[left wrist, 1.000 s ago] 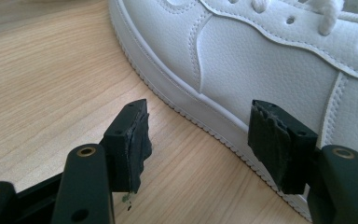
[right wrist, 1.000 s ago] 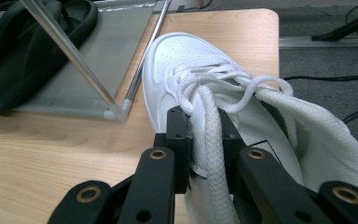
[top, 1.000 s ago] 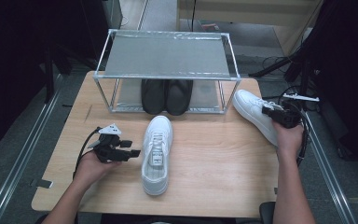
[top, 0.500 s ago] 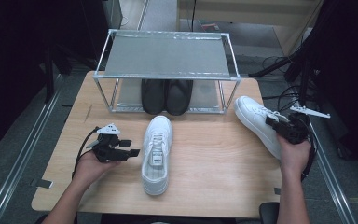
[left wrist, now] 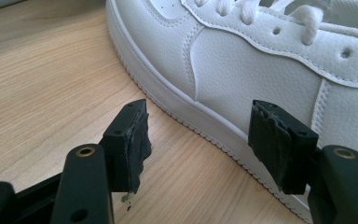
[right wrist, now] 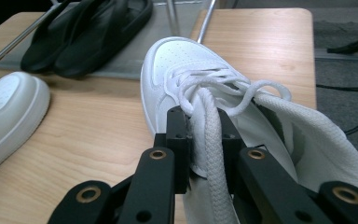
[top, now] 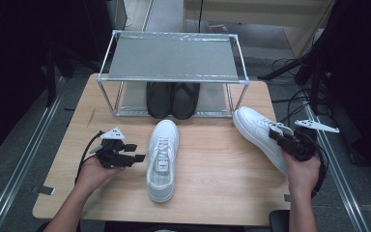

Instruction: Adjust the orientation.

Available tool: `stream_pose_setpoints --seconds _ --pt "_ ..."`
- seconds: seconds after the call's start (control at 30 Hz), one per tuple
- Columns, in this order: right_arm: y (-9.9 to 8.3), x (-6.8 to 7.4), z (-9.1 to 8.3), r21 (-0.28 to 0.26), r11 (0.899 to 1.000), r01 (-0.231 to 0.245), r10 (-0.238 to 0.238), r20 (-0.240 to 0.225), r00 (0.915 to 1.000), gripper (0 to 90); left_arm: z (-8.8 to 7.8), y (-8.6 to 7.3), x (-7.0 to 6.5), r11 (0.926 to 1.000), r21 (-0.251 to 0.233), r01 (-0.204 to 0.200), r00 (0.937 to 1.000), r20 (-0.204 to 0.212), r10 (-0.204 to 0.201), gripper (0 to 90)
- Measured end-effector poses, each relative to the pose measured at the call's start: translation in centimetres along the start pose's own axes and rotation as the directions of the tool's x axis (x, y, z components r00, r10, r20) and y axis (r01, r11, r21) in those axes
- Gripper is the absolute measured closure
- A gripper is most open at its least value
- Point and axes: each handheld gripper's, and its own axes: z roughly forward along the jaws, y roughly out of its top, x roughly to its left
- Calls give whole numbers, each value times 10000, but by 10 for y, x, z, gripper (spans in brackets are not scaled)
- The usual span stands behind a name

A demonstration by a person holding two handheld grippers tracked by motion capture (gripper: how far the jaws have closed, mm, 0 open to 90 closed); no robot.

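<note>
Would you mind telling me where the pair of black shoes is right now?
In the high view, the black shoes sit side by side on the lower level of the metal rack at the table's far edge, just beyond the toe of the middle white sneaker.

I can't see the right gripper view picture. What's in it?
The right gripper is shut on the tongue of a white sneaker that sits on a wooden table. Behind it are black shoes and, at left, another white sneaker's toe.
</note>
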Motion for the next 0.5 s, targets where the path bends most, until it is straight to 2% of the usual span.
stream_pose_setpoints --seconds 0.23,0.5 --pt "2 10 0 -44 9998 214 -216 -488 9986 820 0 1 0 10000 -13 -14 10000 13 14 381" --pt "4 20 0 -25 9989 473 -473 -756 9960 820 0 1 0 10000 -41 -18 10000 49 18 380"
